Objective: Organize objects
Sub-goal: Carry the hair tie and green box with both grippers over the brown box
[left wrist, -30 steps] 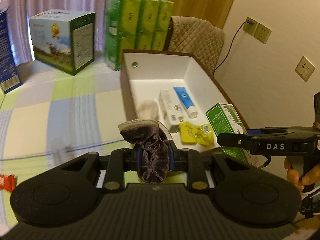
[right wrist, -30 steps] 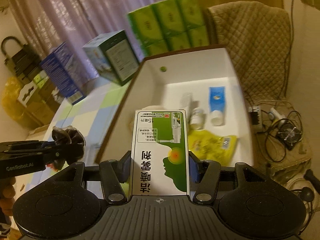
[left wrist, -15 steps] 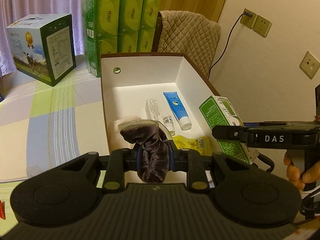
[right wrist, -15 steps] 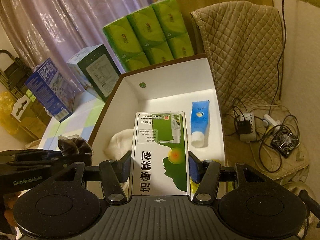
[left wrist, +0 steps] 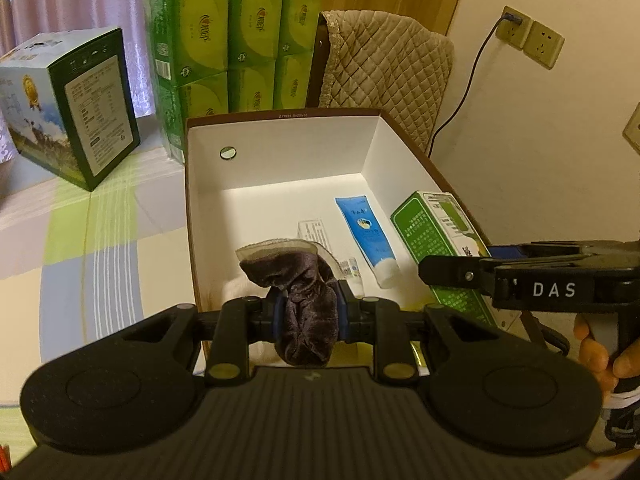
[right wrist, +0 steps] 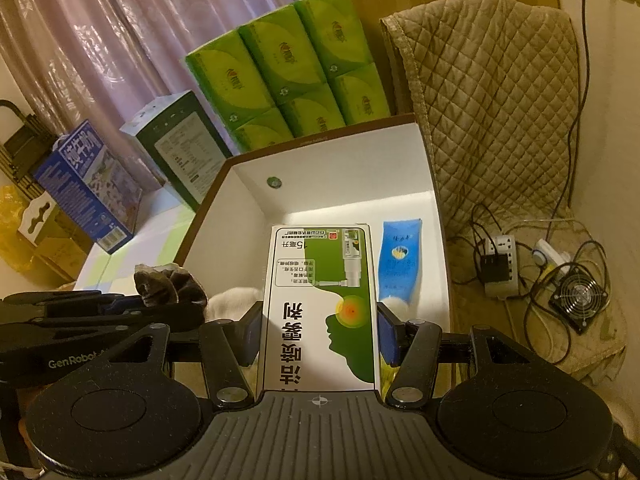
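Note:
My left gripper is shut on a dark brown sock, held over the near end of an open white box with a brown rim. My right gripper is shut on a green and white medicine carton, also above the box; that carton shows at the box's right wall in the left wrist view. Inside lie a blue tube, a small white tube and a white sock, partly hidden behind the grippers.
Green tissue packs and a milk carton box stand behind the white box on a checked tablecloth. A quilted chair is at the right, with a power strip and small fan on the floor.
Both grippers have moved forward over the box with their loads still held. The yellow packet seen earlier at the box's near end is now hidden beneath them.

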The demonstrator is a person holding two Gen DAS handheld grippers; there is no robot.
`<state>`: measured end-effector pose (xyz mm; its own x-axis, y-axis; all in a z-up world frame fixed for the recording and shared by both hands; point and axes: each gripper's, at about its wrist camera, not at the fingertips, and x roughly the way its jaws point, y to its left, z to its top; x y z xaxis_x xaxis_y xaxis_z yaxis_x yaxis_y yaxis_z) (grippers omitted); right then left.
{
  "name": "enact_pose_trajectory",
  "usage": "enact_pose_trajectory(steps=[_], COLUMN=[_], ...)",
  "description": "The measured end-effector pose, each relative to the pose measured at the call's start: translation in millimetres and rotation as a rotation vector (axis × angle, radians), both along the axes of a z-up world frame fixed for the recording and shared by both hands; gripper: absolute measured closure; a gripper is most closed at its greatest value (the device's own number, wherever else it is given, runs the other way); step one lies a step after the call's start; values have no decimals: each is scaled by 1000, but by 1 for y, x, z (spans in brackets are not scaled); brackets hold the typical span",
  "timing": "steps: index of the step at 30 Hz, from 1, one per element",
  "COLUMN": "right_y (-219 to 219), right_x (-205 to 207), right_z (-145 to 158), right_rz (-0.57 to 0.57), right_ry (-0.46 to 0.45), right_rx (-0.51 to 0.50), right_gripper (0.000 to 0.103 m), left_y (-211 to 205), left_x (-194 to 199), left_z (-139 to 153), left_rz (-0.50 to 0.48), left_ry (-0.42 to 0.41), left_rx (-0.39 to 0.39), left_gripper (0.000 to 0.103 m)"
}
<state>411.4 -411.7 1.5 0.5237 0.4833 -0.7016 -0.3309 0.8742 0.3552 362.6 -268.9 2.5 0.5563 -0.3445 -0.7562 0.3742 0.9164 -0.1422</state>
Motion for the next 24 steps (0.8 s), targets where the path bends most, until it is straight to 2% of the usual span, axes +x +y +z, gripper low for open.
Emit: enact_pose_trajectory(steps=[12, 24], right_y=[27, 44], right_x=[57, 97], right_z=[-18, -29], right_rz=[-15, -39], right_ry=[0, -22], right_rx=[-74, -133], right_gripper=[50, 50], left_y=[-18, -36], left_x=[62, 102], left_z=[-15, -34], left_rz=[-12, -21], left_ry=[-19, -7], left_rx=[76, 132], left_gripper=[82, 81])
